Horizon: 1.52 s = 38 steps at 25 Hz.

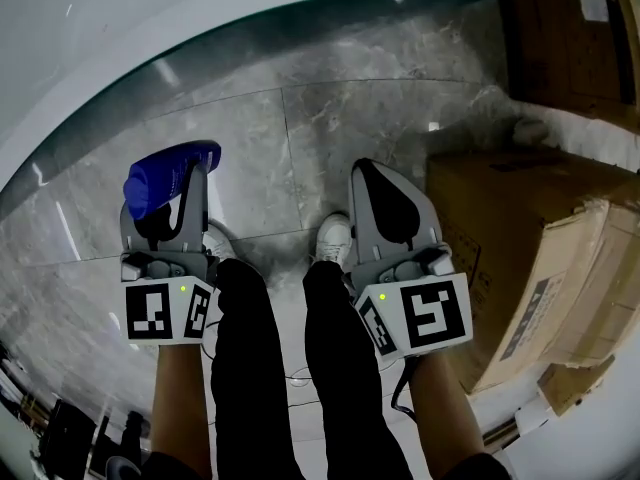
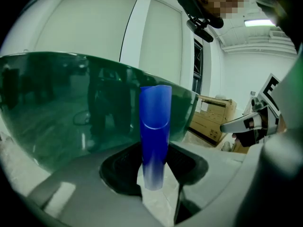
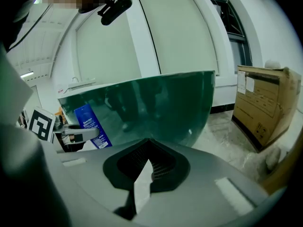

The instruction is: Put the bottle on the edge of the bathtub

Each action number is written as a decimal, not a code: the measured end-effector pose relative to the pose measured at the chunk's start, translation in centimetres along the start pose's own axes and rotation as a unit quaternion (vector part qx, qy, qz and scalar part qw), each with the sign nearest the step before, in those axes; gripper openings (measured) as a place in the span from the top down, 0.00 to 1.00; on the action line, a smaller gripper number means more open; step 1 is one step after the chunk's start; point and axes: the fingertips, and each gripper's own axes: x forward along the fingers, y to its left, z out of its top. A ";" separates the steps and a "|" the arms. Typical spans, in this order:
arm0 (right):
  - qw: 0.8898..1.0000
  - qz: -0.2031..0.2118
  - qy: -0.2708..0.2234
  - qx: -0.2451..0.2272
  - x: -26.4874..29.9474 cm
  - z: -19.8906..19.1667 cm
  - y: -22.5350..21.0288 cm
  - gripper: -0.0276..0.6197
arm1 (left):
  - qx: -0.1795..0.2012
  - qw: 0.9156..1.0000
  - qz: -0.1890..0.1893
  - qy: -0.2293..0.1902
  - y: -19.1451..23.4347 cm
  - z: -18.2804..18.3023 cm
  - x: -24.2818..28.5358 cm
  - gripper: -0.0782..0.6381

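A blue bottle (image 1: 165,173) stands upright between the jaws of my left gripper (image 1: 190,183), which is shut on it. In the left gripper view the bottle (image 2: 155,126) rises straight up out of the gripper (image 2: 154,171), in front of the bathtub's dark green wall (image 2: 71,112). The tub's white rim (image 1: 200,18) curves across the top of the head view, beyond both grippers. My right gripper (image 1: 378,183) is held beside the left, shut, with nothing in it (image 3: 144,169). From the right gripper view, the bottle (image 3: 90,122) with its label shows at the left.
Cardboard boxes (image 1: 520,228) stand on the right, close to my right gripper, and also show as boxes (image 3: 265,103) in its own view. The floor is grey marble tile (image 1: 250,138). The person's dark trouser legs and white shoes (image 1: 335,236) are below.
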 end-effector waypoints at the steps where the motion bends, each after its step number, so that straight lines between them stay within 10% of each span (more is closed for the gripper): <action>1: 1.000 0.001 0.000 0.001 0.4 -0.6 0.0 0.92 | -0.002 1.000 0.002 -0.001 0.1 -0.5 0.2 0.65; 38: 1.000 0.009 0.006 -0.023 13.0 -16.7 -1.4 0.92 | 0.000 1.000 0.009 0.000 6.3 -18.8 8.2 0.65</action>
